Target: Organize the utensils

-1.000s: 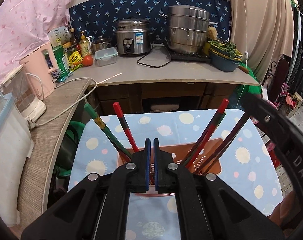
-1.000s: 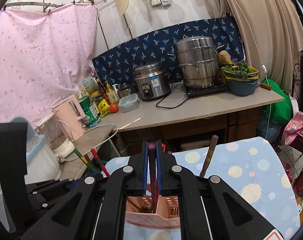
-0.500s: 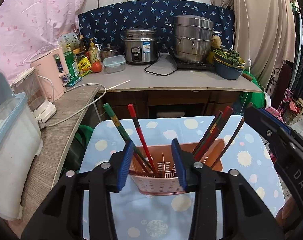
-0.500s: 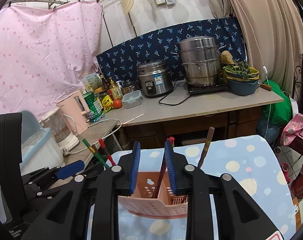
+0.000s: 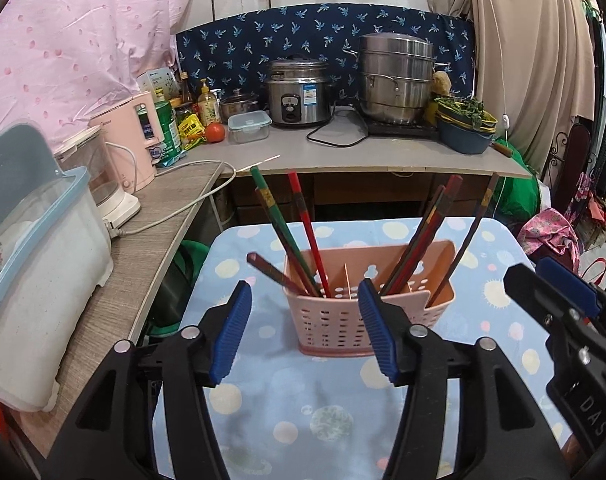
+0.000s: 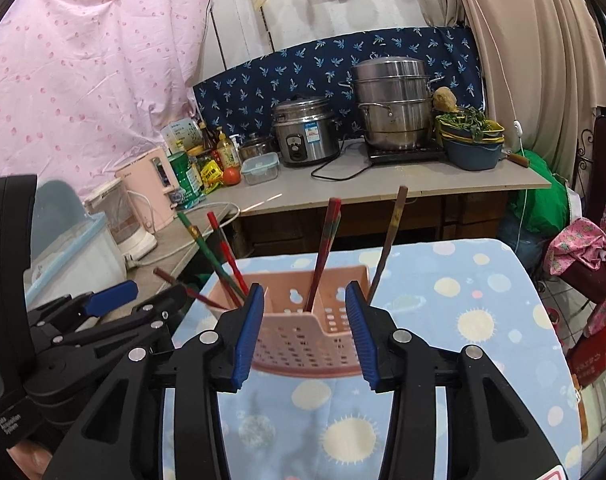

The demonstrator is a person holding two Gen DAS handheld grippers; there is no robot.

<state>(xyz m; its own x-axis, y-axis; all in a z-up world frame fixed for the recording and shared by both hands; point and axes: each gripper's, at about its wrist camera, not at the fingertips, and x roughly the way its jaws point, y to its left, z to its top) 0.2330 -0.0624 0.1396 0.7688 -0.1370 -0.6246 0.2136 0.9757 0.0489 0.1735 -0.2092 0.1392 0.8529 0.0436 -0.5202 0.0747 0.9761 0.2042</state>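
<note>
I see the table [image 5: 503,240] under its blue dotted cloth, the counter [image 5: 343,156] beyond its far edge. My left gripper [image 5: 305,328] and right gripper [image 6: 303,330] both tilt downward, jaws opening, nothing pinched. The pink basket [image 5: 335,320] stands mid-table just past the blue pads. Chopsticks [image 5: 303,232] lean in its left and right compartments, none blocking my claws.

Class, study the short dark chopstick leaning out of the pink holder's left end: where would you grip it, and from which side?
Grip the dark chopstick on its exposed upper end, from the left, outside the pink holder: it leans out over the left rim, away from its neighbours.
</note>
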